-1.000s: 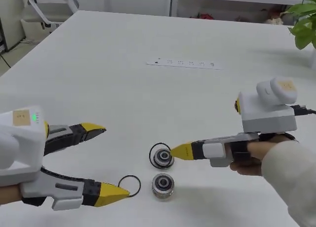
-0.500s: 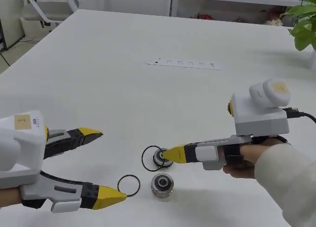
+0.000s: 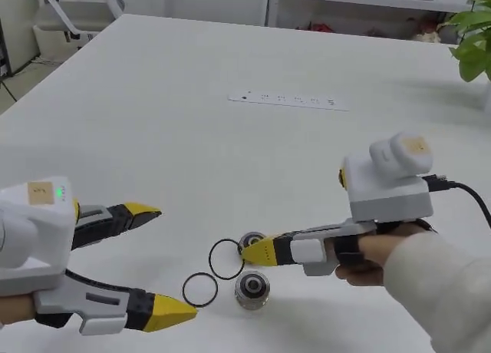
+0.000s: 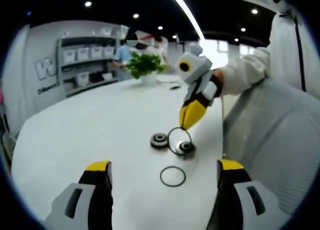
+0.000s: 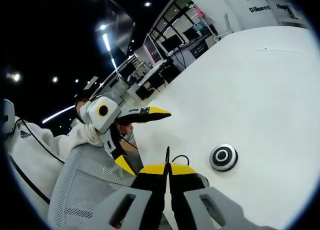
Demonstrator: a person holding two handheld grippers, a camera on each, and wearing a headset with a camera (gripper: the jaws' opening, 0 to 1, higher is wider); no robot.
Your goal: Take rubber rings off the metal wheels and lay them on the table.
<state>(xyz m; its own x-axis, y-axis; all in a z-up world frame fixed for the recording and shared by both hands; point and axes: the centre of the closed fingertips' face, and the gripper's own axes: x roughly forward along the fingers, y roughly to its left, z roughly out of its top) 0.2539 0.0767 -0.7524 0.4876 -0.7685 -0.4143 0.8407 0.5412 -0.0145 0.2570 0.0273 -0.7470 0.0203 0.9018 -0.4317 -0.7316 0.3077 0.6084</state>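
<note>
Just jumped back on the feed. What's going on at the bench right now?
A person is stripping rubber rings from two metal wheels on the white table. The right gripper is shut on one ring, holding it beside the far wheel and apparently free of it. Another ring lies flat on the table next to the near wheel. The left gripper hovers open nearby.

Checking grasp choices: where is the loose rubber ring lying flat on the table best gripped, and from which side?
Probably pinch the thin band of the loose ring at one spot, one finger inside the loop and one outside, coming down from above. It lies flat on the table, and its edge away from the wheel is free.
</note>
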